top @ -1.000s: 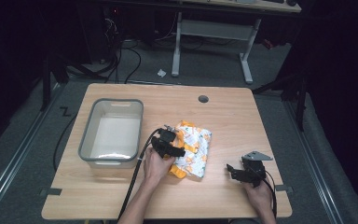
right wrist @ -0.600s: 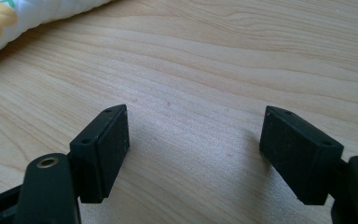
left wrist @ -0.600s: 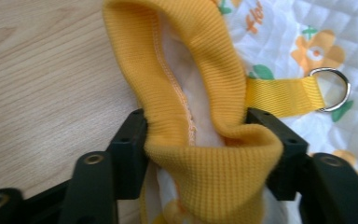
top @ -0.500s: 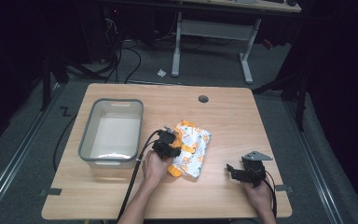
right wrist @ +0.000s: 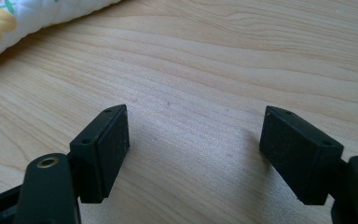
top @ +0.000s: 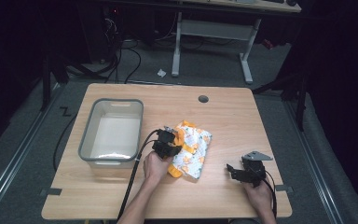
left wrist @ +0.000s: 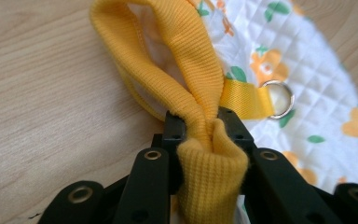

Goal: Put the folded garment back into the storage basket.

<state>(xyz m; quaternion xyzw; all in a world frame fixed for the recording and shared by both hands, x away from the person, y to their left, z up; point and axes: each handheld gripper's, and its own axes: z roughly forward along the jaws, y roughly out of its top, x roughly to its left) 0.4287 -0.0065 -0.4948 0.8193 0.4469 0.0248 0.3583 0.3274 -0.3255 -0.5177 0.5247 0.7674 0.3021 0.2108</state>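
On the wooden tabletop a small quilted garment, white with orange flowers and green leaves, lies near the middle, just right of a grey plastic bin; the bin stands on the left part of the tabletop and looks empty inside.

The left gripper, held in the person's left hand, sits at the garment's left edge; its jaws are closed on the yellow ribbed trim, which rises from between them as a folded loop and bunches up behind the jaw tips; in the left gripper view the trim is pinched squarely between the two black jaws, the quilted cloth spreading away to the right of them and bare wood to the left. Just beyond the right jaw a short yellow webbing strap carries a metal ring, which lies flat on the quilted cloth.

The right gripper, in the person's right hand, rests near the tabletop's front right, well apart from the garment; its jaws stand wide open with nothing but wood grain between them; in the right gripper view a corner of the garment shows at the upper left, far from both jaws. A black cable trails from the left gripper toward the tabletop's front edge; a round hole sits near the tabletop's far side.
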